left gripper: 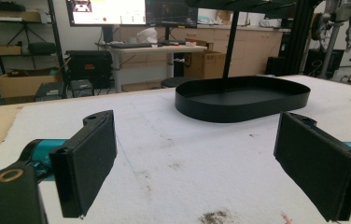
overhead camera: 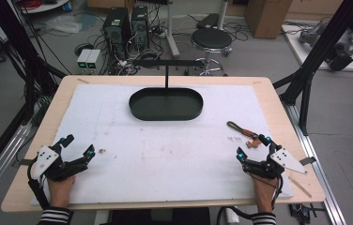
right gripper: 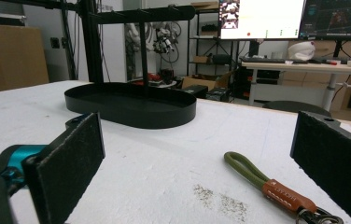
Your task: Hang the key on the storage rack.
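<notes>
White padding (overhead camera: 165, 154) covers the wooden table (overhead camera: 34, 140), and a black oval tray (overhead camera: 166, 104) with an upright stand sits at its far middle. At the near left corner the left gripper (overhead camera: 77, 144) rests with its jaws spread wide and nothing between them. At the near right the right gripper (overhead camera: 252, 146) is likewise released and holds nothing. Just beyond its jaws, on the padding, lies an olive keychain strap (overhead camera: 236, 127) with a brown leather tab and metal clasp.
</notes>
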`<state>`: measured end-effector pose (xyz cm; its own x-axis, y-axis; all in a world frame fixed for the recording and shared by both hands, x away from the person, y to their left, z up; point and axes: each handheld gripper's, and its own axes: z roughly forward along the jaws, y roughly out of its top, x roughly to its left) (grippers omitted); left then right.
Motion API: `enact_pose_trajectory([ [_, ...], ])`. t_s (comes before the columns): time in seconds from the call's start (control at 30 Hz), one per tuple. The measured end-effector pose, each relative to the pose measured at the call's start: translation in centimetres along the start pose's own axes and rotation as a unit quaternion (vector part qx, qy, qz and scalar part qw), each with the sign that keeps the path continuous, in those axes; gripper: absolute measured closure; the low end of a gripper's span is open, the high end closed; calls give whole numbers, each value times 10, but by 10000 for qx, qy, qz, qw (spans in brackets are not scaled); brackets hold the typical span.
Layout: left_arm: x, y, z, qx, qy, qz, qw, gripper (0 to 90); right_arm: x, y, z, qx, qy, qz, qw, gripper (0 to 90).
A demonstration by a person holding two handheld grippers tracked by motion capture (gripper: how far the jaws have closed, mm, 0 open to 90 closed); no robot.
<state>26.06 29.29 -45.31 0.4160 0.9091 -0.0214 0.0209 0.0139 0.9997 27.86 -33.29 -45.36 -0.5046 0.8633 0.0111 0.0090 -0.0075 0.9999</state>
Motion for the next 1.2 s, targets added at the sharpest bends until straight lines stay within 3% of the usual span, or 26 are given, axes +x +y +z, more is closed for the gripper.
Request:
enact_pose_trajectory([
  [0.43, 0, -1, -2, -92, -6, 27, 10000, 136, 0, 0, 1, 35, 1, -12, 10000, 18],
  [0.77, 0, 0, 2, 63, -16, -8, 10000, 136, 0, 0, 1, -3, 6, -46, 10000, 18],
  [0.93, 0, 0, 1, 64, -22, 46, 10000, 136, -2, 1, 1, 44, 62, 98, 9999, 18],
  [1.1, -1, 0, 0, -16, -3, 70, 10000, 136, -6, 6, 0, 324, 38, 55, 9995, 19],
  [1.2, 0, 0, 1, 24, -8, 15, 10000, 136, -10, 15, -4, 335, 29, 206, 9992, 19],
])
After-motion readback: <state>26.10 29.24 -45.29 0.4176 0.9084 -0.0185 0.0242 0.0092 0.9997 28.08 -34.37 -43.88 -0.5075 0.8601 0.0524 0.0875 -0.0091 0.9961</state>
